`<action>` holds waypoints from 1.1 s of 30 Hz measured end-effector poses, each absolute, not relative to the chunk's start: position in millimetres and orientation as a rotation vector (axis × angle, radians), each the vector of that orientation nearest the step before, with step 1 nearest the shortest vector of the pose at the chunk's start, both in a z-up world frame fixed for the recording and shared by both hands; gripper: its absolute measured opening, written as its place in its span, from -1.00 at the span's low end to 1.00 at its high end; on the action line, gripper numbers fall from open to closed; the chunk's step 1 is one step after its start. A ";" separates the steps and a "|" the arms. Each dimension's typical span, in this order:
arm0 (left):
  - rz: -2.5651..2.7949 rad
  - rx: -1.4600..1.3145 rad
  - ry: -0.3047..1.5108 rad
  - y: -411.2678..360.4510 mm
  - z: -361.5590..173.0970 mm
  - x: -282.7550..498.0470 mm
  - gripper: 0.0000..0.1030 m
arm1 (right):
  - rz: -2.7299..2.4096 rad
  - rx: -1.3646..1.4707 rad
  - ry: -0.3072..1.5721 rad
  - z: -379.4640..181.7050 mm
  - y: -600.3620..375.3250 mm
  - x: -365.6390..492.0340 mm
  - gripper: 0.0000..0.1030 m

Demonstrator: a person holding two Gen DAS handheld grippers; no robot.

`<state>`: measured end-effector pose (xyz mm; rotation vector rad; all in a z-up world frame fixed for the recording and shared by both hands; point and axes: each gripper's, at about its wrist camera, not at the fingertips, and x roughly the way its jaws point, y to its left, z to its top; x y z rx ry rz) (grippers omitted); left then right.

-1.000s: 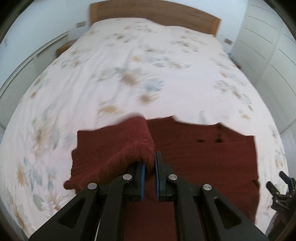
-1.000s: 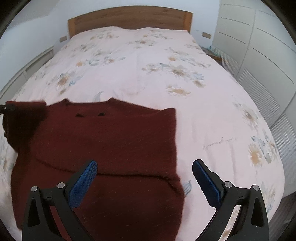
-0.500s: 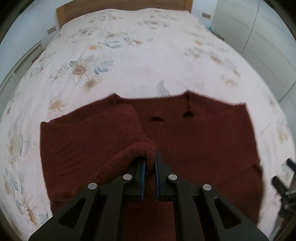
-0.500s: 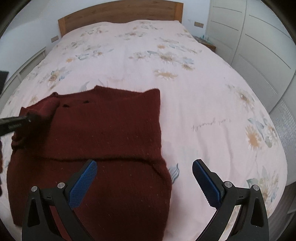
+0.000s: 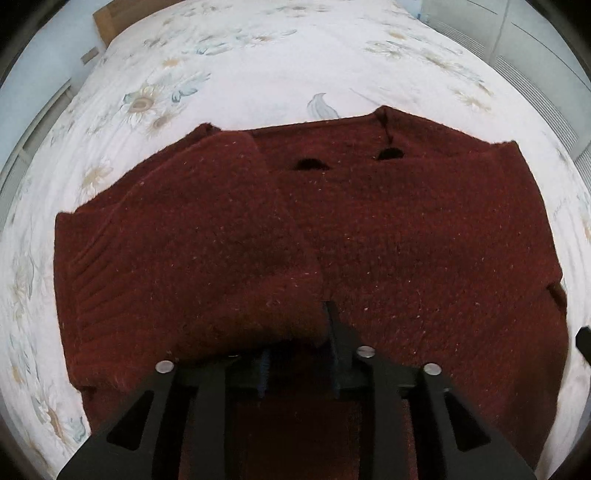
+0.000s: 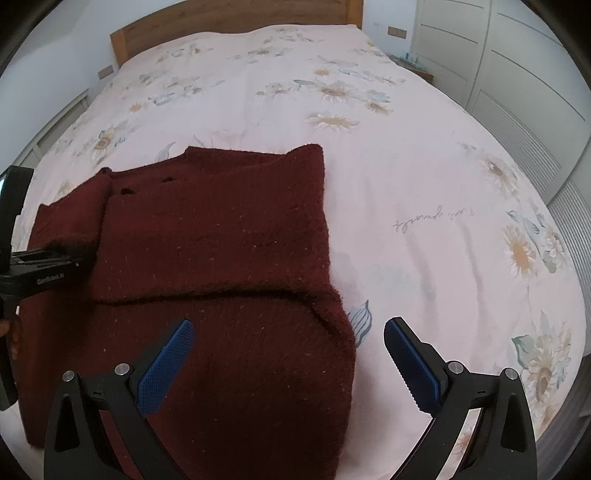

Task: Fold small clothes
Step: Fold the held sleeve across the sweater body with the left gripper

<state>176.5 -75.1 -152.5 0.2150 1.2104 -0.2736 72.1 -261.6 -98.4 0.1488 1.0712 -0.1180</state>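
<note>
A dark red knitted sweater (image 5: 406,236) lies flat on the bed, also in the right wrist view (image 6: 221,236). Its left sleeve (image 5: 192,240) is folded over the body. My left gripper (image 5: 295,332) sits at the sleeve's cuff with the jaws parted a little; the cuff drapes over the left finger and hides its tip. It shows from the side in the right wrist view (image 6: 70,254). My right gripper (image 6: 288,332) is wide open and empty above the sweater's lower right edge, the right sleeve folded in.
The bed carries a pale floral cover (image 6: 424,177) with a wooden headboard (image 6: 229,22) at the far end. White wardrobe doors (image 6: 517,66) stand to the right. A wall with a radiator-like panel runs along the left (image 5: 33,125).
My left gripper carried the left sleeve rightward over the sweater's body and lowered it, then its jaws parted a little. The right gripper stayed open, shifting slightly.
</note>
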 end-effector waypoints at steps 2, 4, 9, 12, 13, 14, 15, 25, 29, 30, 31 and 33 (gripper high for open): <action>-0.275 0.190 1.221 -71.4 -151.1 177.1 -0.13 | -0.115 0.149 1.071 -98.1 -261.4 72.2 0.99; -0.263 0.190 1.228 -69.4 -149.2 177.0 0.33 | -0.115 0.151 1.071 -98.2 -261.2 72.3 0.99; -0.283 0.181 1.245 -67.0 -144.5 174.5 0.98 | -0.112 0.159 1.069 -98.4 -260.7 70.6 0.99; -0.301 0.181 1.256 -64.7 -141.7 171.4 0.98 | -0.110 0.159 1.063 -97.7 -260.8 68.5 0.99; -0.310 0.183 1.261 -66.3 -139.3 169.0 0.98 | -0.111 0.158 1.063 -97.4 -260.8 67.5 0.99; -0.319 0.182 1.264 -65.2 -138.5 167.4 0.98 | -0.111 0.158 1.062 -97.2 -261.0 66.9 0.99; -0.323 0.182 1.269 -62.7 -137.7 165.5 0.98 | -0.111 0.160 1.060 -97.1 -261.5 66.1 0.99; -0.354 0.171 1.275 -36.0 -112.4 142.2 0.98 | -0.121 0.171 1.044 -87.9 -268.2 62.0 0.99; -0.368 0.134 1.242 -13.2 -92.0 144.4 0.98 | -0.108 0.156 1.039 -83.6 -263.3 62.7 0.99; -0.360 0.119 1.243 -0.6 -86.4 146.6 0.98 | -0.104 0.153 1.038 -82.5 -261.7 63.0 0.99; -0.351 0.107 1.238 5.1 -81.5 149.4 0.98 | -0.099 0.150 1.036 -81.2 -259.0 63.9 0.99; -0.324 0.104 1.212 25.9 -74.2 154.8 0.98 | -0.090 0.144 1.036 -79.8 -254.4 65.4 0.99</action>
